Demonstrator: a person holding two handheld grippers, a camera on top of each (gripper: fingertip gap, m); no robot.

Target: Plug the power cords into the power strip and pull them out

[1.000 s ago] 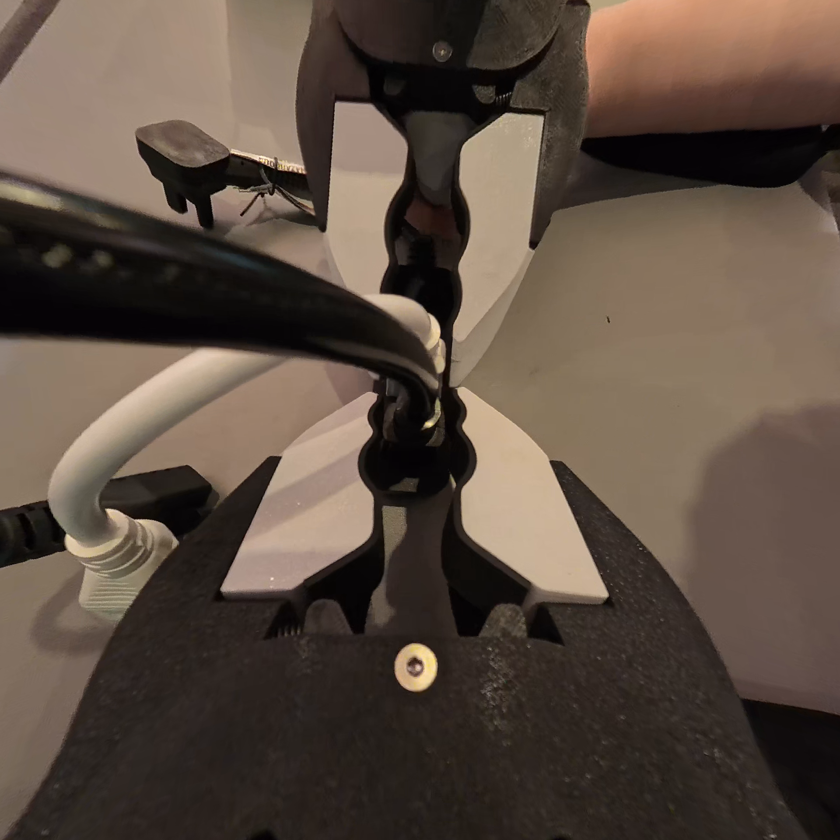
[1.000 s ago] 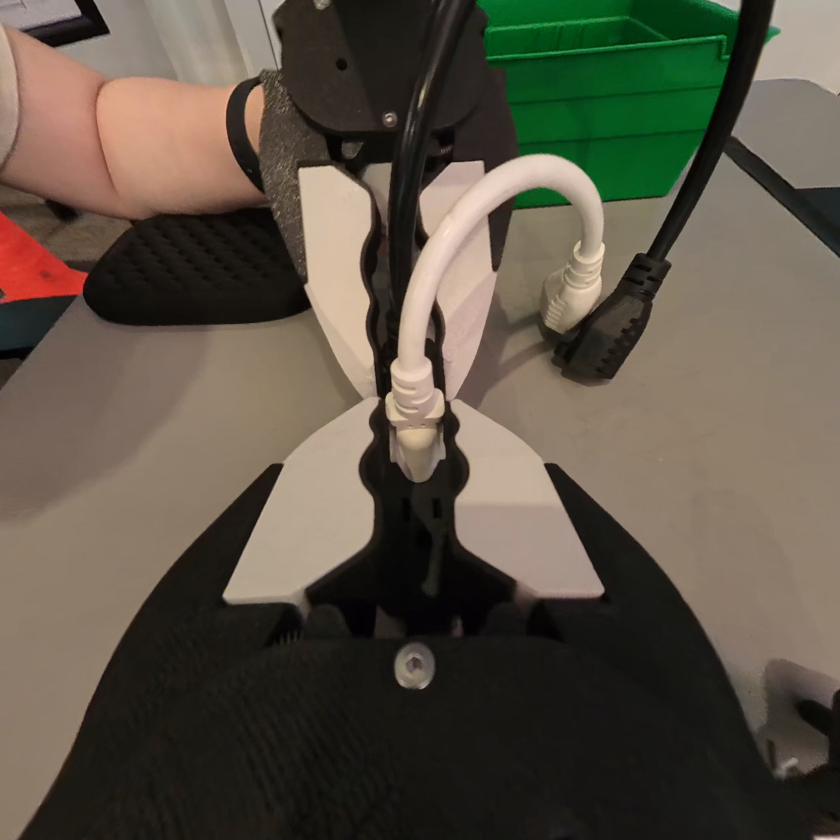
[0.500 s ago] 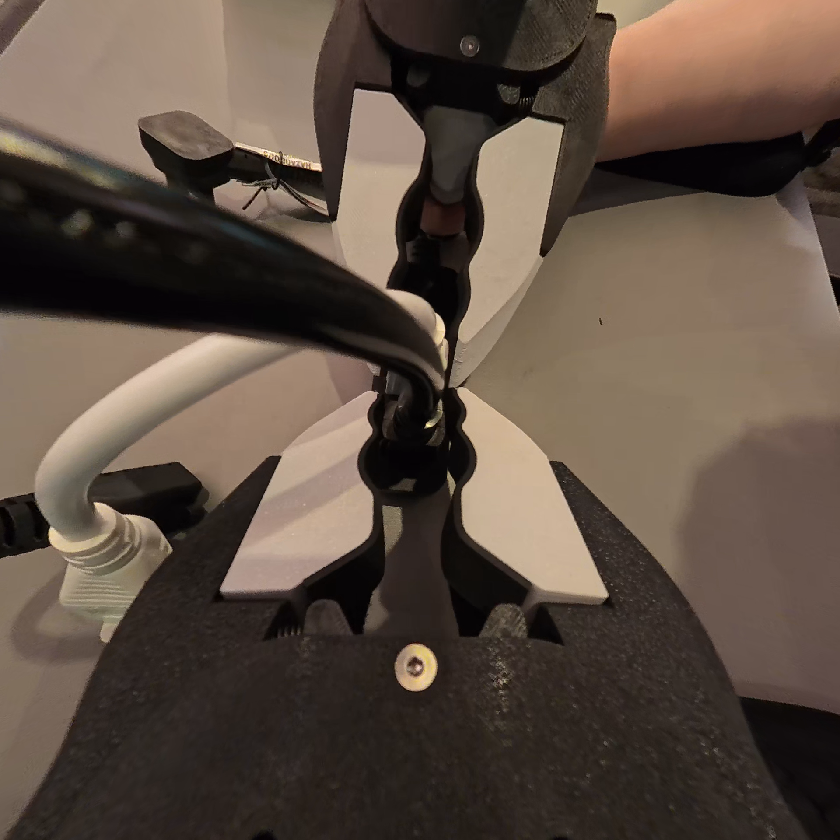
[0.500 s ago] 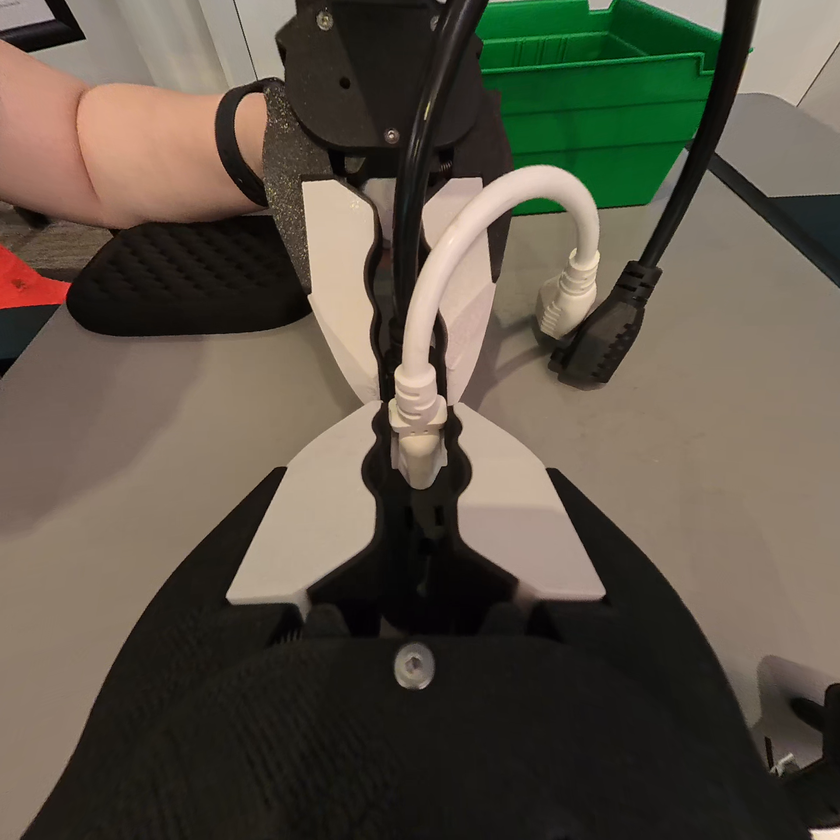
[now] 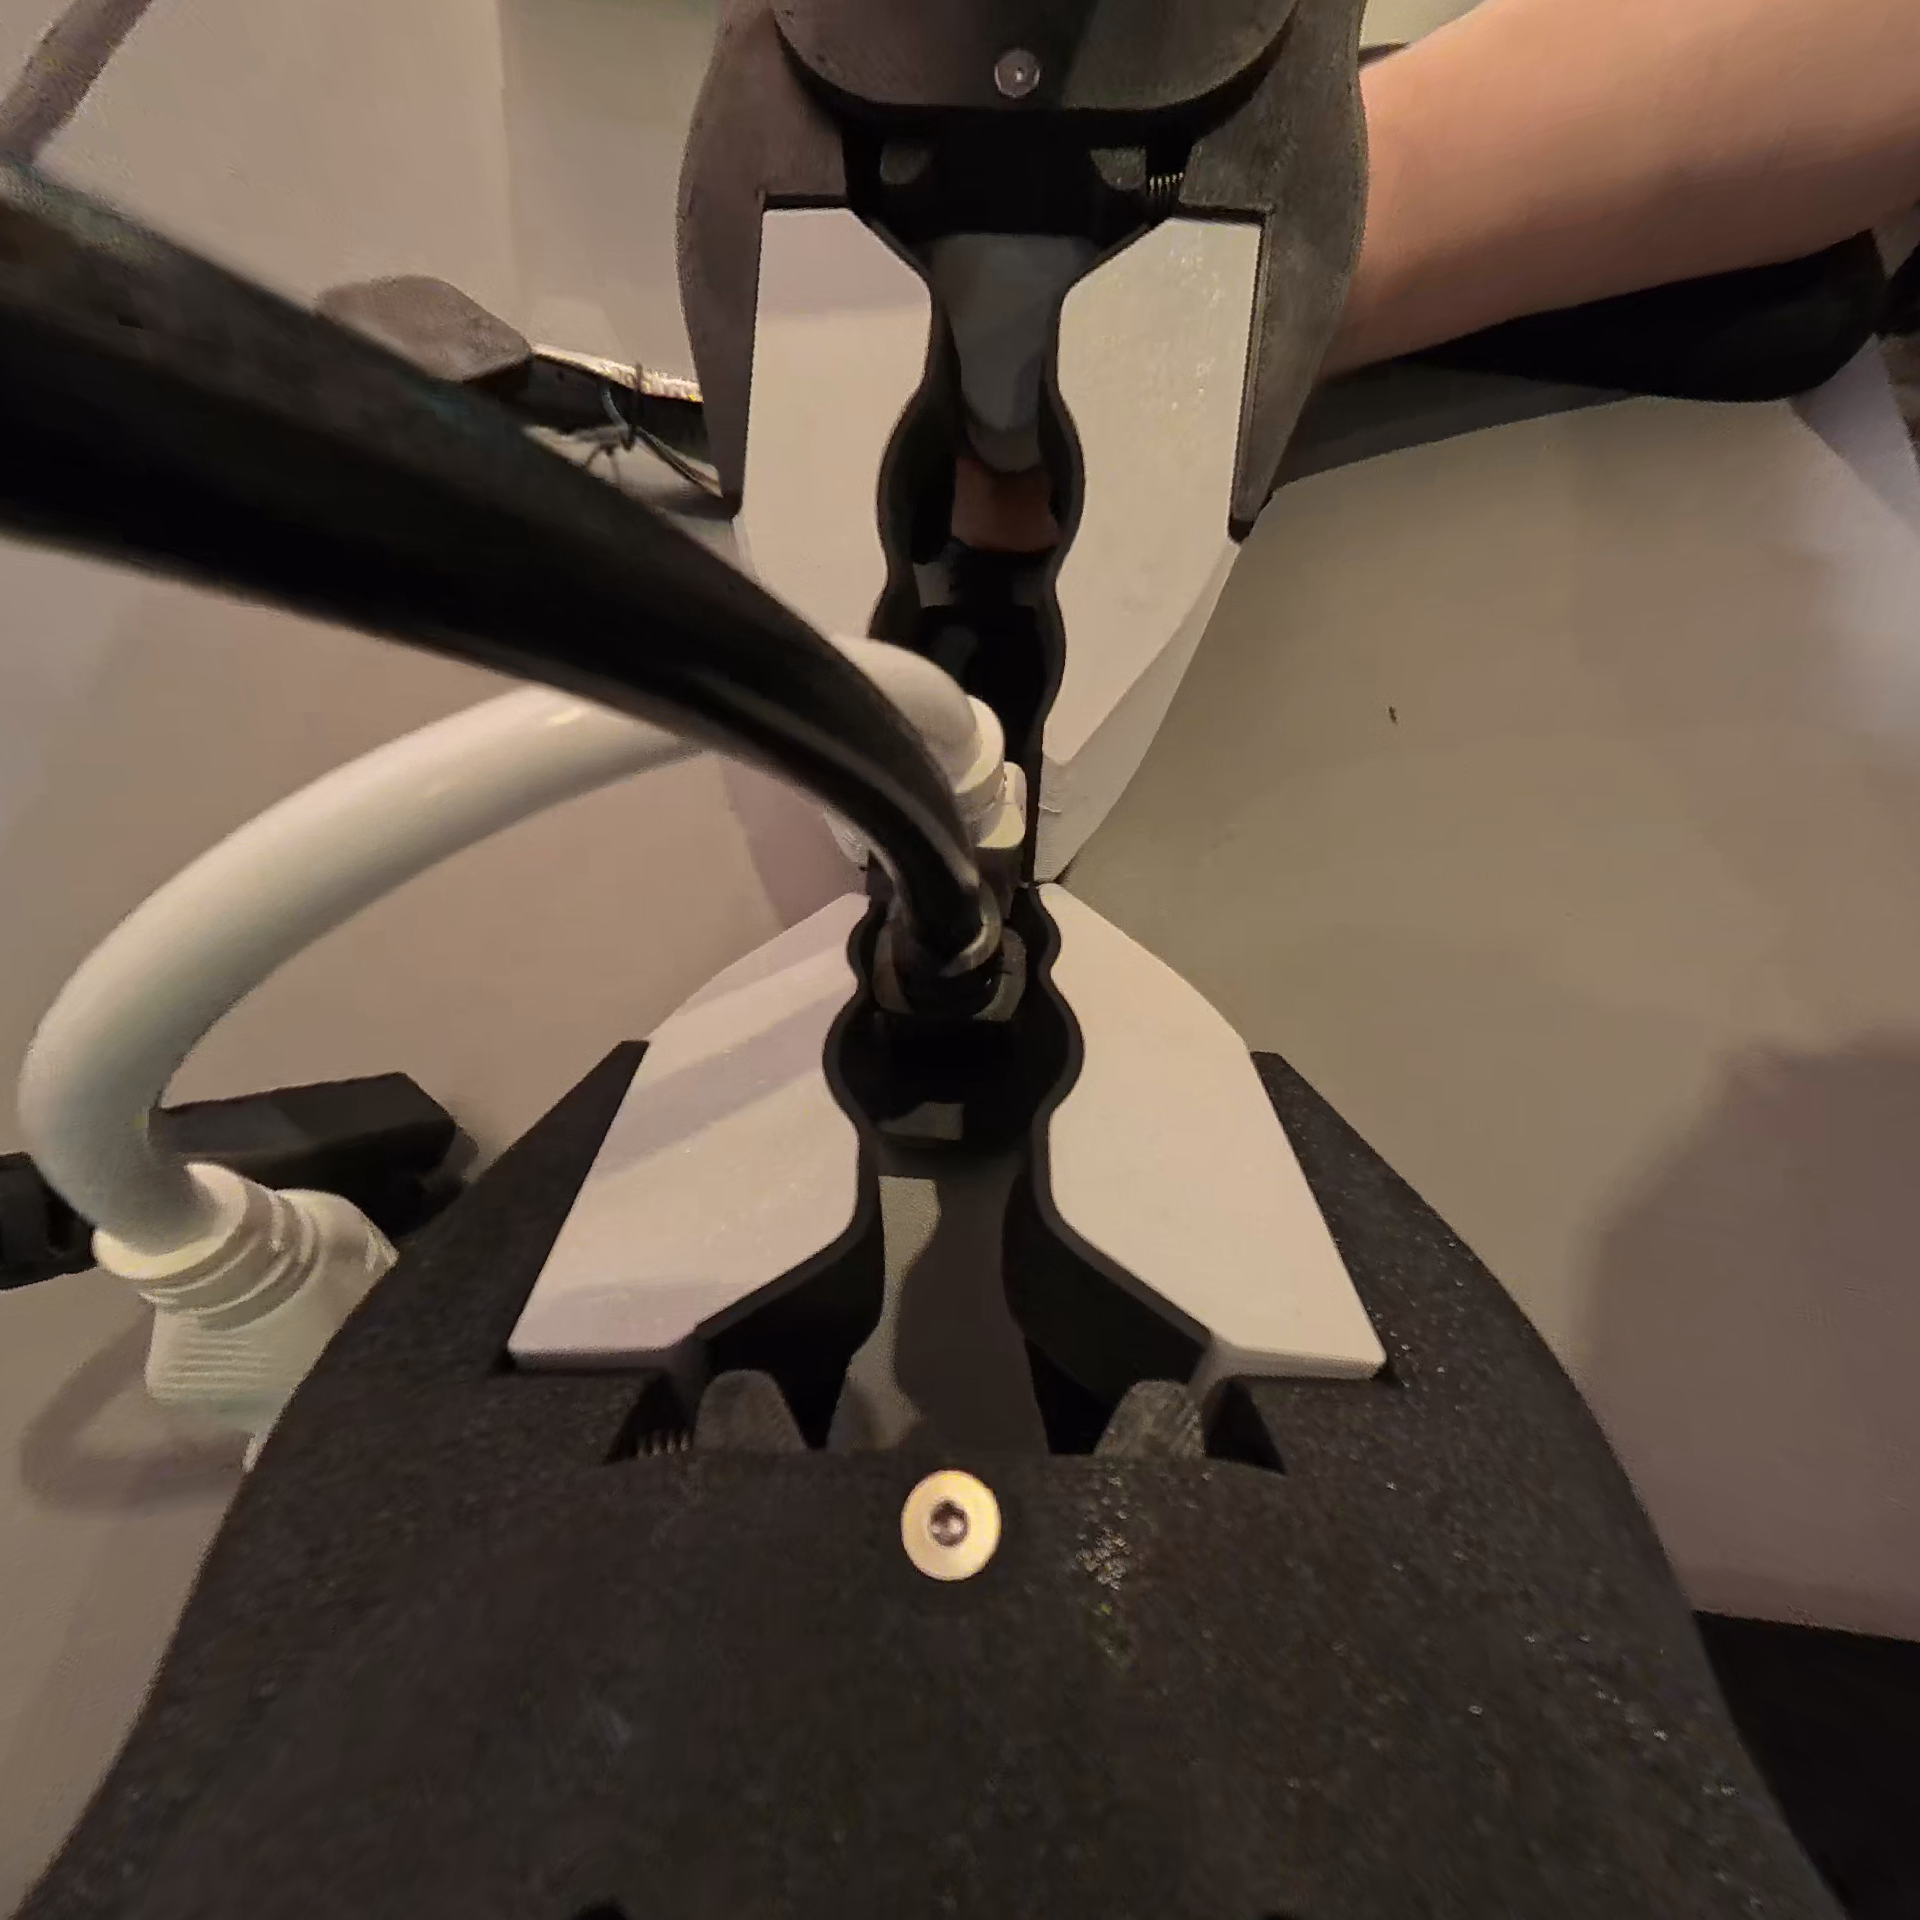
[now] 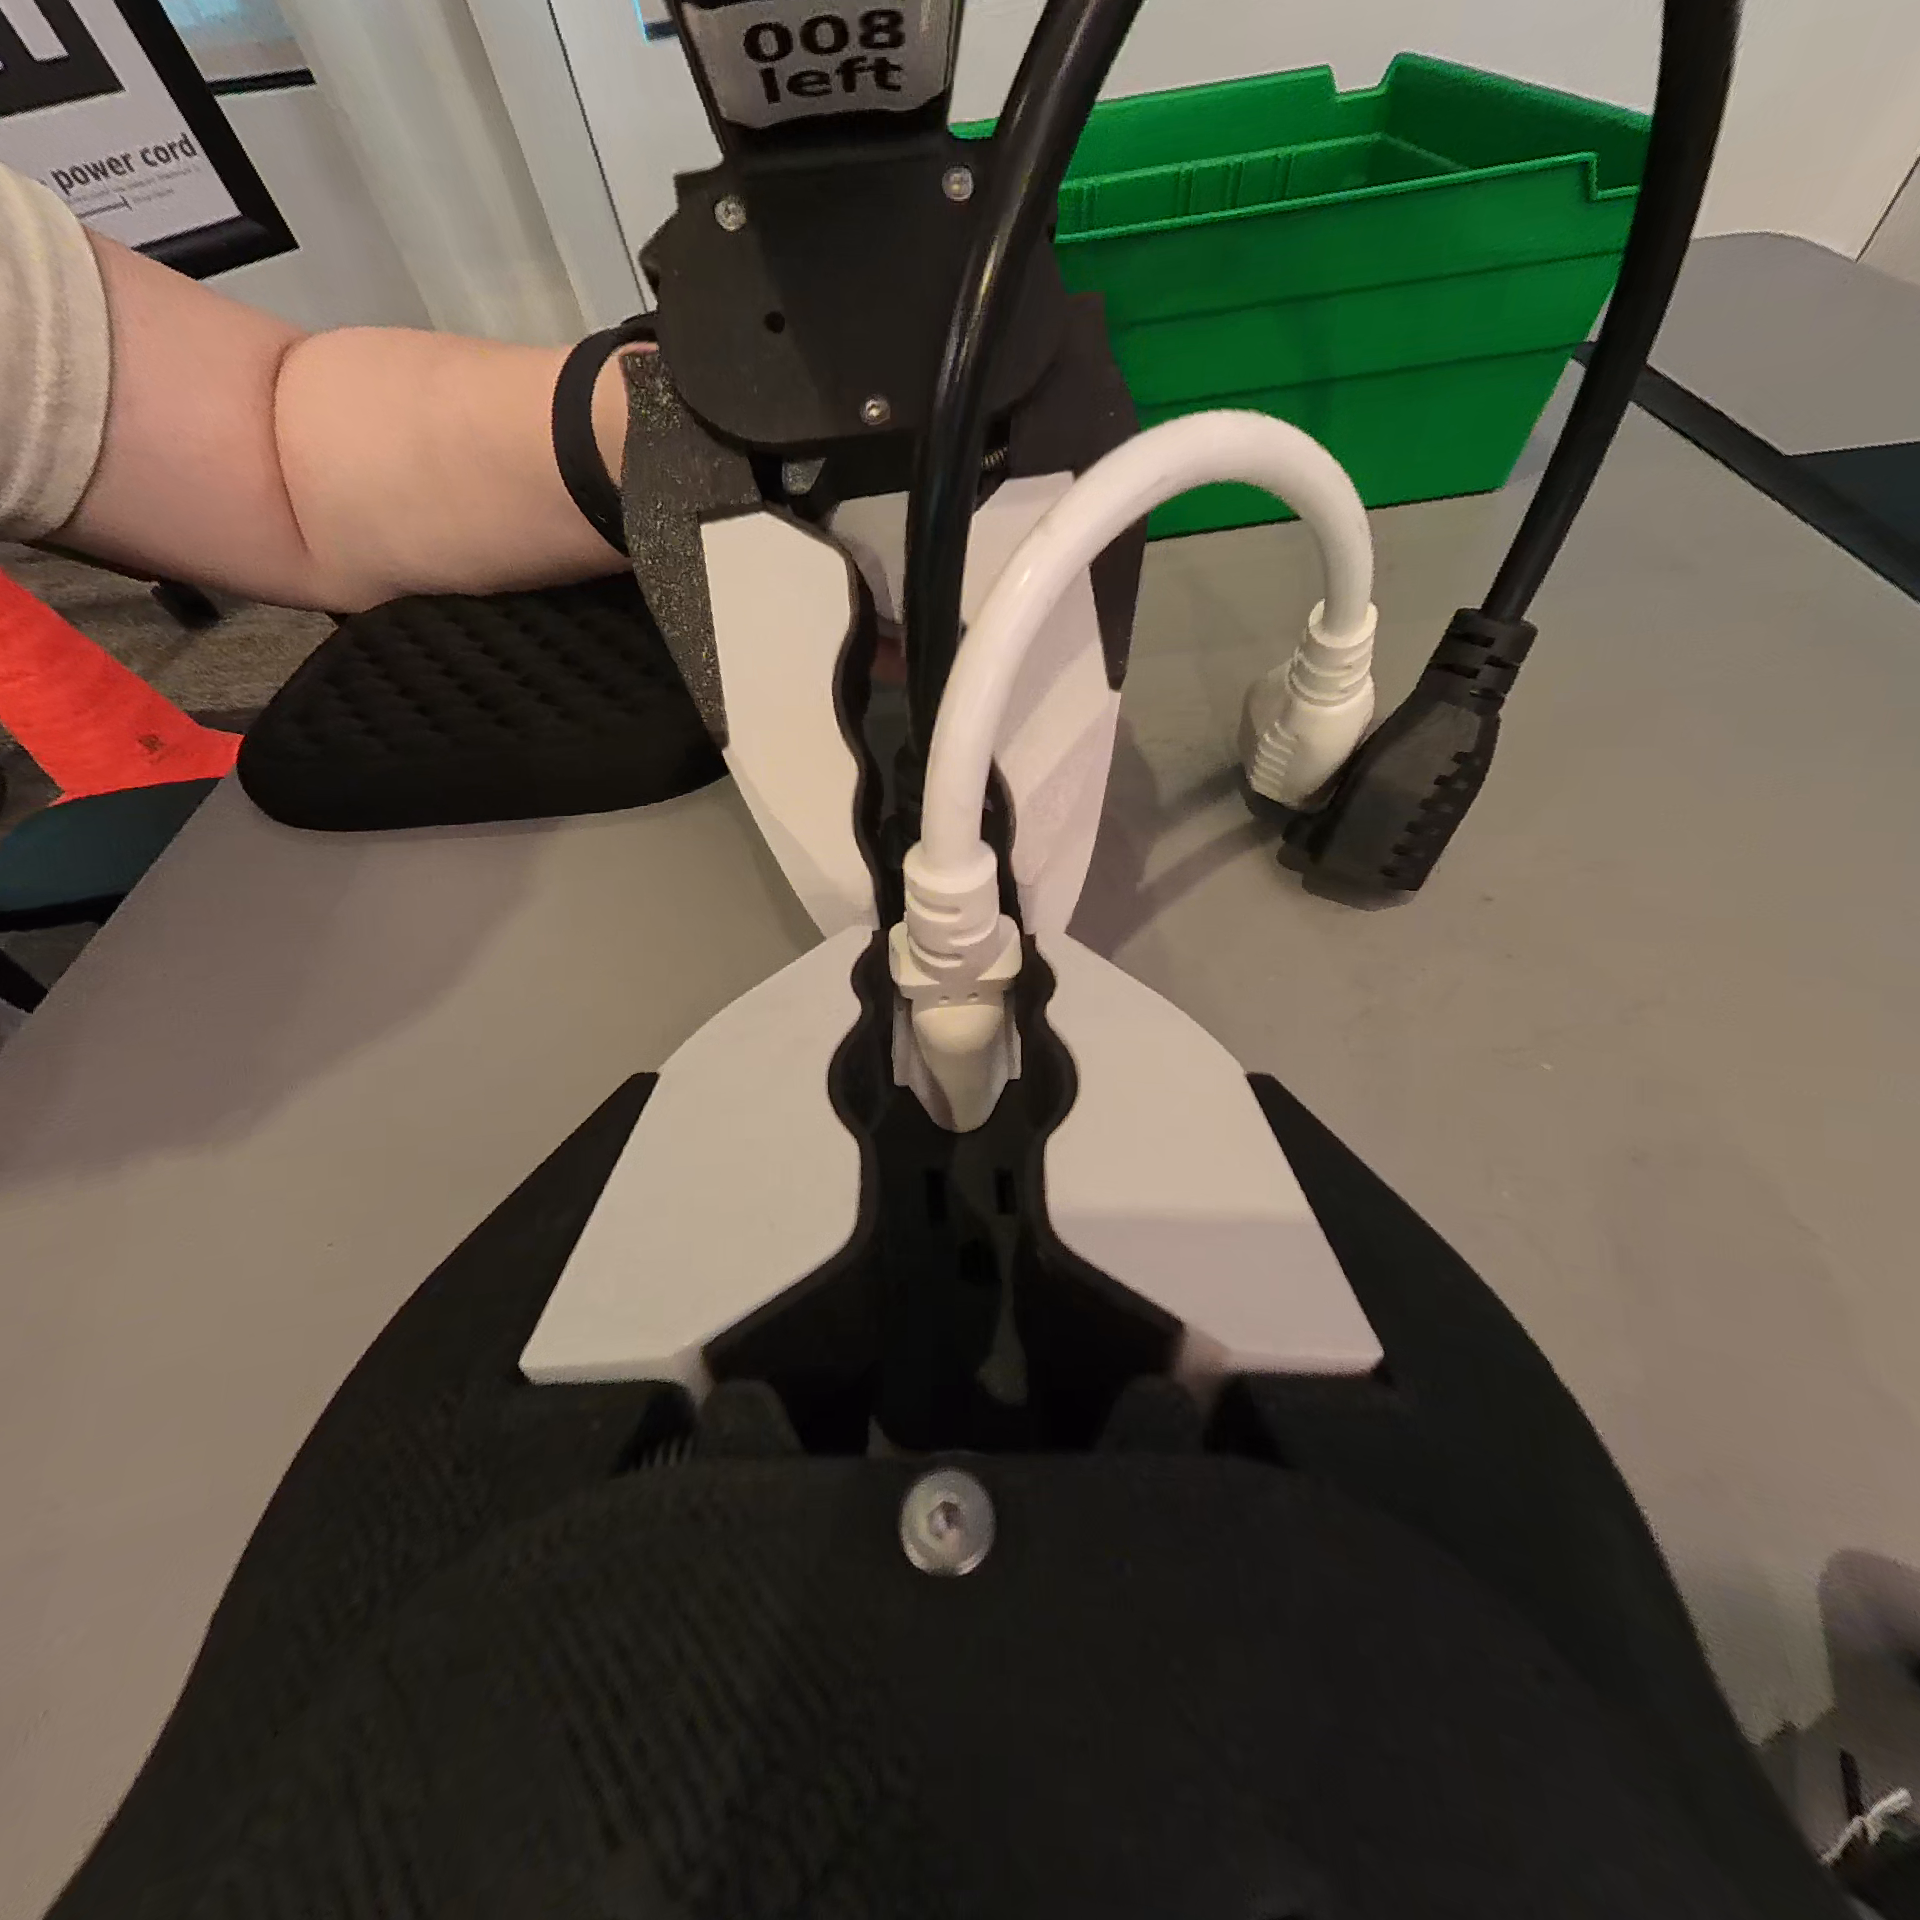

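The right gripper (image 6: pixel 956 940) is clamping the white plug (image 6: pixel 954 1039) at its tips, in the centre of the right wrist view. Just below the plug, deeper between the same jaws, a black socket (image 6: pixel 966 1216) is showing two slots. Whether the plug is seated in it I cannot tell.

The left gripper (image 5: pixel 951 904) is closing on the end of the black cord (image 5: pixel 520 582), which is sweeping off to the upper left of the left wrist view.

The two grippers are facing each other tip to tip, nearly touching. Both sets of fingers are lying along one line, running top to bottom through the middle of each frame. The white plug's long axis is lying along that same line, so any push or pull should probably go straight along it, not sideways.

The white cord (image 6: pixel 1143 457) is arching to the right, ending in a second plug (image 6: pixel 1311 707) that is resting on the table (image 6: pixel 1558 1143).
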